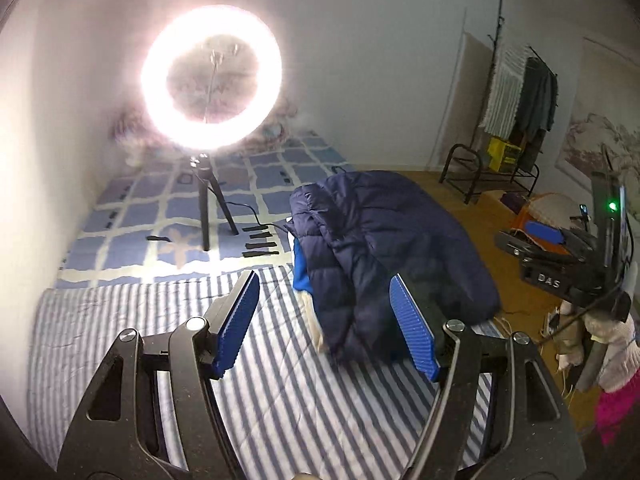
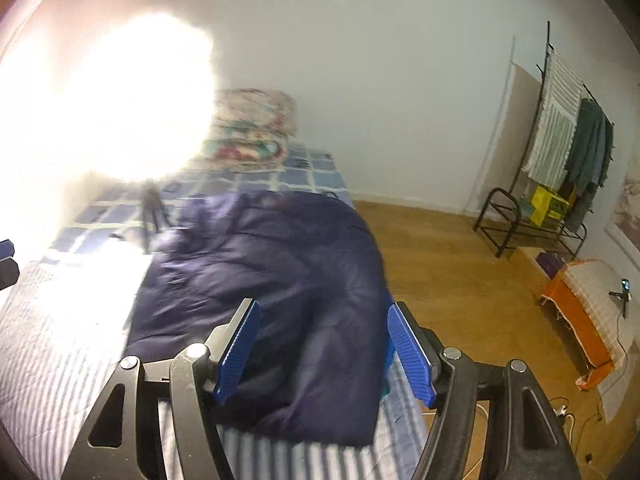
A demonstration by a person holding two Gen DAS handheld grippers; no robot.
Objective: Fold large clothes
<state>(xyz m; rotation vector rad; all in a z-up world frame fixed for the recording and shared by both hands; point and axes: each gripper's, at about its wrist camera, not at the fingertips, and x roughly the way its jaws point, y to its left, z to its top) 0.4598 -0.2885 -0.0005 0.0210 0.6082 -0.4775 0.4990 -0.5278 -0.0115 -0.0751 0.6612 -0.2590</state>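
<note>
A navy puffer jacket lies folded in a thick bundle on the striped bed sheet, close to the bed's right edge. My left gripper is open and holds nothing; it hovers above the sheet, short of the jacket's near end. In the right wrist view the jacket spreads out below my right gripper, which is open, lifted off the fabric, with nothing pinched between its blue pads. The right gripper also shows at the right of the left wrist view, out over the floor side.
A lit ring light on a tripod stands on the checked blanket, with its cable and black tape strips nearby. A bright blue garment peeks from under the jacket. Folded quilts sit at the bed's head. Wooden floor, a clothes rack and an orange-covered bench lie to the right.
</note>
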